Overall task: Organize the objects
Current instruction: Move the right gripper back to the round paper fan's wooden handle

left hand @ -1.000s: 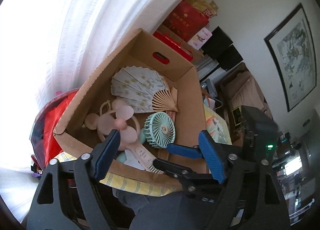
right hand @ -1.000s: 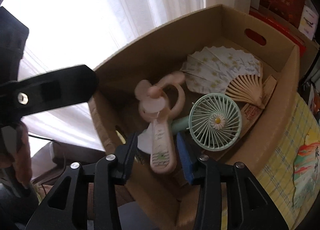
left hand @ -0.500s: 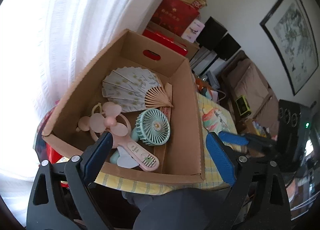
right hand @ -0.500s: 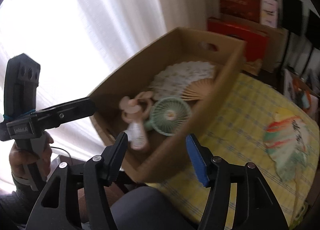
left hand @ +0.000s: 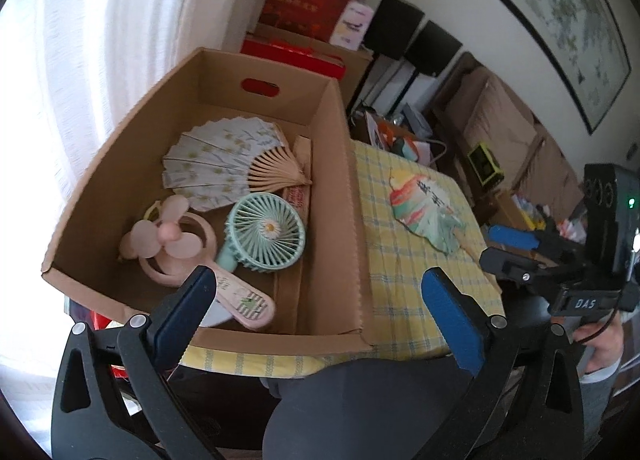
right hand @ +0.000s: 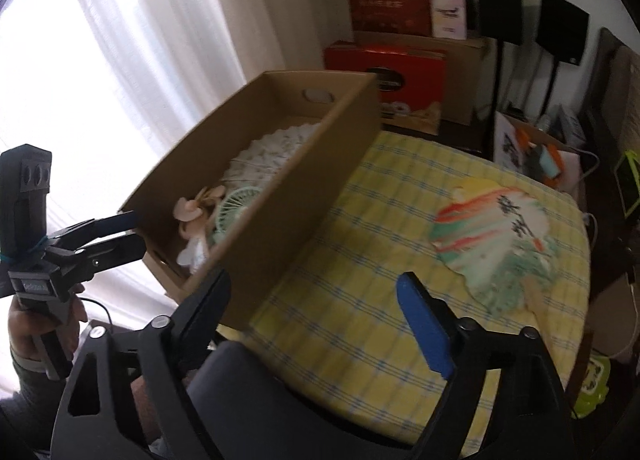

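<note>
Status check, sorting in progress. The cardboard box (left hand: 336, 195) is sitting on the yellow checked tablecloth (left hand: 400, 284), at its window-side end. Lying inside it: a folding paper fan (left hand: 216, 167) spread open toward the far wall, a mint handheld fan (left hand: 266, 232) with a daisy hub, and a pink handheld fan (left hand: 180, 244) with its handle pointing toward the near wall. A narrow flat packet (left hand: 298, 195) is lying under the mint fan's edge; what it is I cannot tell.

Left outside: one painted round fan (right hand: 500, 236), lying flat on the cloth well apart from the box, its wooden handle (right hand: 538, 302) pointing toward the near table edge.

Left gripper (left hand: 320, 308): jaws opening, spread wide, nothing between them; it is hovering over the box's near corner. Right gripper (right hand: 316, 308): jaws also opening, nothing between them; it is pointing down at bare cloth between box and painted fan.

Judgement: three fans are boxed and one is remaining, so the task is looking mostly done. The right-wrist view is motion-blurred, so other small loose items on the cloth may be going unnoticed.
</note>
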